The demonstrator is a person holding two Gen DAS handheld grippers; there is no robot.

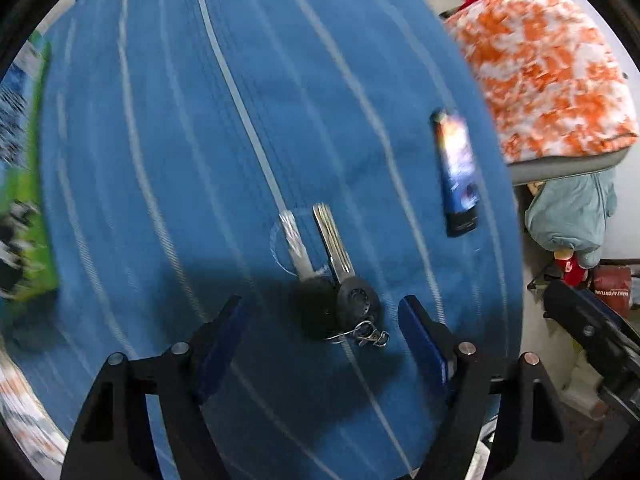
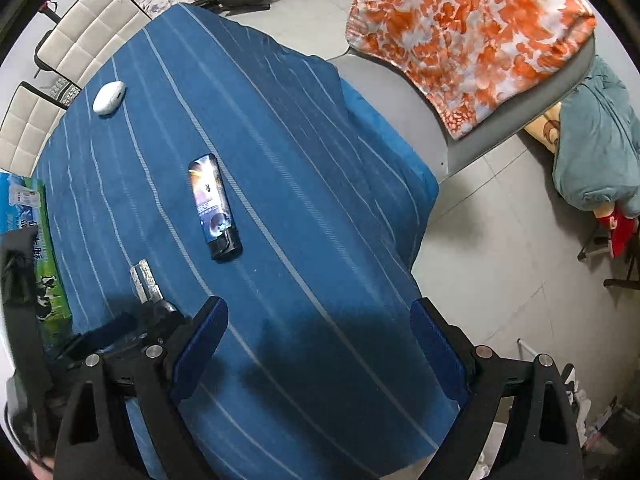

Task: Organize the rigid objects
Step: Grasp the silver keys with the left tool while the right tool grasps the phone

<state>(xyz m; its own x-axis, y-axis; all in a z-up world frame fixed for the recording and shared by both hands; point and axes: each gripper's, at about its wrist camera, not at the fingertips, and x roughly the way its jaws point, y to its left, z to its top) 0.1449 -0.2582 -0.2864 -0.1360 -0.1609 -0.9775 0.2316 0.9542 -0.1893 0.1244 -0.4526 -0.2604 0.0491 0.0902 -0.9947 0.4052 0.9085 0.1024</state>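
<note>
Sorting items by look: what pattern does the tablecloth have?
Blue tablecloth with thin pale stripes running along it; clearest in the right wrist view.

Shiny metal keys [image 1: 328, 240], glossy lighter [image 2: 214, 208], matt cloth [image 2: 300, 200].

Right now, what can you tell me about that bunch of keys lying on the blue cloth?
The keys lie flat on the blue striped cloth: two silvery metal blades side by side, pointing away from the camera, each with a round black head that looks like plastic. A thin wire ring with small links hangs off the heads. They sit in shadow, just ahead of the left tongs, whose blue pads stand apart on either side without touching them. A printed lighter lies apart to their right.
</note>
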